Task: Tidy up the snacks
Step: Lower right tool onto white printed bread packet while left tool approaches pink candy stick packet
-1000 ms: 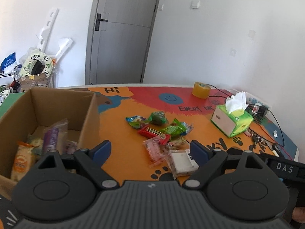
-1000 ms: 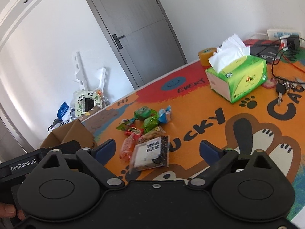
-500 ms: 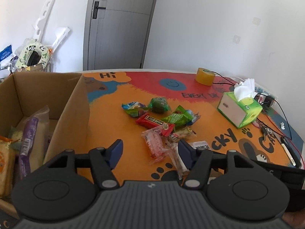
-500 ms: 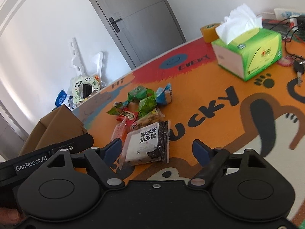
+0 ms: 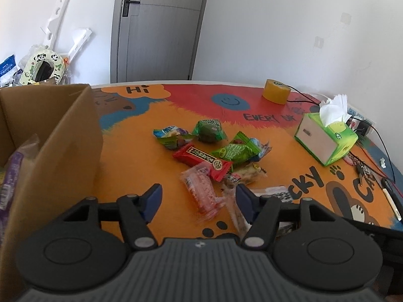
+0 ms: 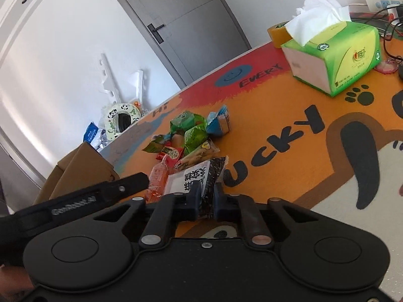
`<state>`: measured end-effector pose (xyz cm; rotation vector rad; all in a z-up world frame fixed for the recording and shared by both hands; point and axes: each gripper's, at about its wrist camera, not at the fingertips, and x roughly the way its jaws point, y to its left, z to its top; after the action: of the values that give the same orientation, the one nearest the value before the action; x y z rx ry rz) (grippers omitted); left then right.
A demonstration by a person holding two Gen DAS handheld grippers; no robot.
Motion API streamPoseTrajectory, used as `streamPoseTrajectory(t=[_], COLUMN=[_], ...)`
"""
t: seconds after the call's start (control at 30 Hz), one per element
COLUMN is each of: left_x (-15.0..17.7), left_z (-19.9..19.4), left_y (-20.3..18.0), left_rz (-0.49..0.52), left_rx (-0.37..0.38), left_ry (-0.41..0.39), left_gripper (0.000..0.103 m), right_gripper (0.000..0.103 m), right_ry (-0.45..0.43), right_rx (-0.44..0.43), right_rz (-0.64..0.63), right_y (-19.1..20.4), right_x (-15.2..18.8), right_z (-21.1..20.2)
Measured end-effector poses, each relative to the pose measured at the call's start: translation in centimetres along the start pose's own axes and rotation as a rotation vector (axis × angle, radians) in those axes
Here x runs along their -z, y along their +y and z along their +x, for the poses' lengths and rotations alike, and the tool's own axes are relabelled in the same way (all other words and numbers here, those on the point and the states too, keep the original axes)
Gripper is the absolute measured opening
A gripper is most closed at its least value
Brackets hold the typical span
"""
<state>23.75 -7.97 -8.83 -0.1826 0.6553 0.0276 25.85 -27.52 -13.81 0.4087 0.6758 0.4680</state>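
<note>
Now the right hand-held gripper (image 6: 207, 196) is closed on the near edge of the black-and-white packet (image 6: 194, 178) lying on the worktop (image 6: 289, 176). It should be lifted cleanly before being carried to the box (image 5: 63, 136). The left hand-held gripper (image 5: 197, 197) stands half open, empty, over the pink packet (image 5: 201, 188).

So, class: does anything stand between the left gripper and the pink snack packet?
Nothing visible does. The left gripper is open, with the pink packet lying on the mat just ahead between its fingers.
</note>
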Motion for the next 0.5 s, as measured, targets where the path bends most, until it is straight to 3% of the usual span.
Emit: streamPoseTrajectory(t=[0.43,0.5], left_x=[0.9,1.1], left_z=[2.8,2.7], left_y=[-0.7,-0.8], left_rz=[0.004,0.017], left_rx=[-0.004,0.0], left_ry=[0.033,0.018], left_gripper=[0.063,0.05], right_gripper=[0.013,0.021], right_ry=[-0.048,-0.047], right_rx=[0.127,0.144], right_rz=[0.037,0.027], right_y=[-2.5,-2.4], right_x=[-0.9,-0.8], right_z=[-2.4,-2.4])
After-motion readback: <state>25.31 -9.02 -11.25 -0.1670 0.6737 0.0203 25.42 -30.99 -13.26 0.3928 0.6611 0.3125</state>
